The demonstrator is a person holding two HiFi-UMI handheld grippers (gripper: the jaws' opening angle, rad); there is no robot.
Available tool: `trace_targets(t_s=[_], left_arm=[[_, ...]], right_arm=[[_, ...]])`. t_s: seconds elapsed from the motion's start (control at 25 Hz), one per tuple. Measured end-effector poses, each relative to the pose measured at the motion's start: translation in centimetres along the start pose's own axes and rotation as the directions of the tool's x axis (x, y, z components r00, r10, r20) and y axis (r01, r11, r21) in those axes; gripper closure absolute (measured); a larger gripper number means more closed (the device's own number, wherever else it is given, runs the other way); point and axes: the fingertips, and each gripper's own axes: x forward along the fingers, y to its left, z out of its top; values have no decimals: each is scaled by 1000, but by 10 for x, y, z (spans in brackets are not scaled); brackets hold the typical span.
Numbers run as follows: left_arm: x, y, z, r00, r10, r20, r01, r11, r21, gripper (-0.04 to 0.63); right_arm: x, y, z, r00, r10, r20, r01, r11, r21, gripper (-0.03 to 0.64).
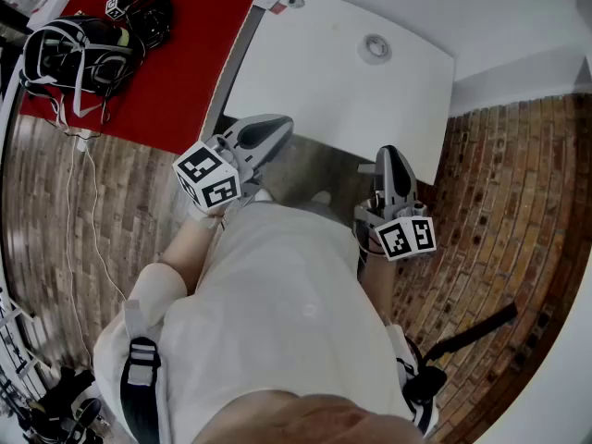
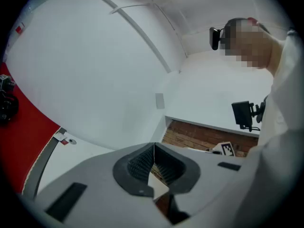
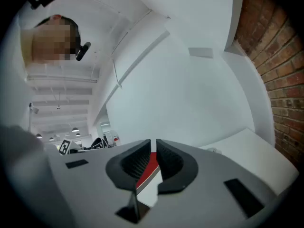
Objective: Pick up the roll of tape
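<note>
Left tool, right tool clenched empty, hovering at bench 6 o'clock. Tape not showing; likely light, stiff; rim pinch suiting.

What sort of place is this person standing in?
Probably a lab or test workspace, not a home: a white table, a red surface bearing black strapped gear, and a cable trailing over a brick-patterned floor.
</note>
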Motion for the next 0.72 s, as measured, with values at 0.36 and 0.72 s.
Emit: trace_targets(t_s=[0.36, 0.72], left_arm=[[18, 7, -10, 999, 12, -31, -12, 1000, -4, 586], [65, 30, -14, 995, 87, -55, -87, 996, 0, 586]], right_arm=[[7, -26, 0, 1000, -8, 7, 8, 1000, 18, 569], [39, -90, 8, 1000, 24, -12, -23, 998, 51, 569]])
